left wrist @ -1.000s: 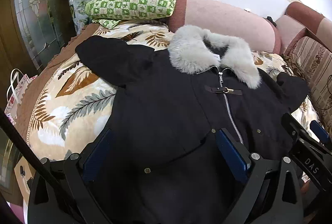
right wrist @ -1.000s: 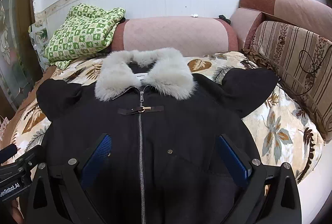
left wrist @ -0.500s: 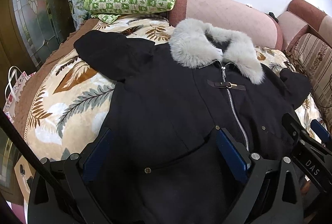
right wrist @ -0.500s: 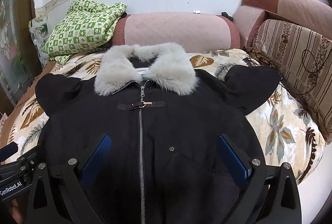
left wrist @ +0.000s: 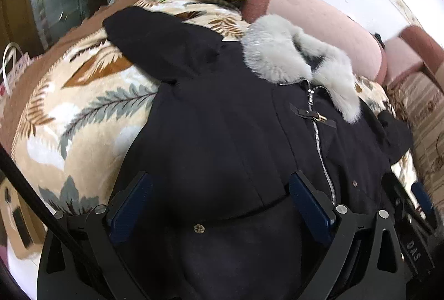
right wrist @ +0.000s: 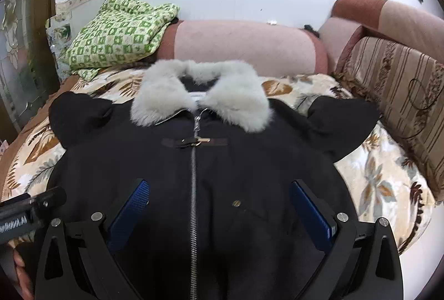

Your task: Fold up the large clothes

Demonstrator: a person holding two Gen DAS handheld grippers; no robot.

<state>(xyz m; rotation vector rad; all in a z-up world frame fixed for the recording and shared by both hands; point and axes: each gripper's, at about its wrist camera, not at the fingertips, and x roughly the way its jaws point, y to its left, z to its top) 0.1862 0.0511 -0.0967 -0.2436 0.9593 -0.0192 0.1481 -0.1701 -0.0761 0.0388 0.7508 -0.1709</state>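
A: Where is the coat?
B: Centre frame, flat on the leaf-print blanket, zipped — fur collar toward the top.
A: The claws?
B: Left gripper and right gripper both released, empty. "DAS" reads lower right in the left view.

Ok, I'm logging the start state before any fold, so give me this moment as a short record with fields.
garment: black coat, laid front up, zipped
collar: grey fur collar, at the far end
sleeves: both spread outward
surface: leaf-print blanket
left gripper: open, over the coat's lower front, holding nothing
right gripper: open, over the zipper, holding nothing
background: green checked quilt beside a pink bolster
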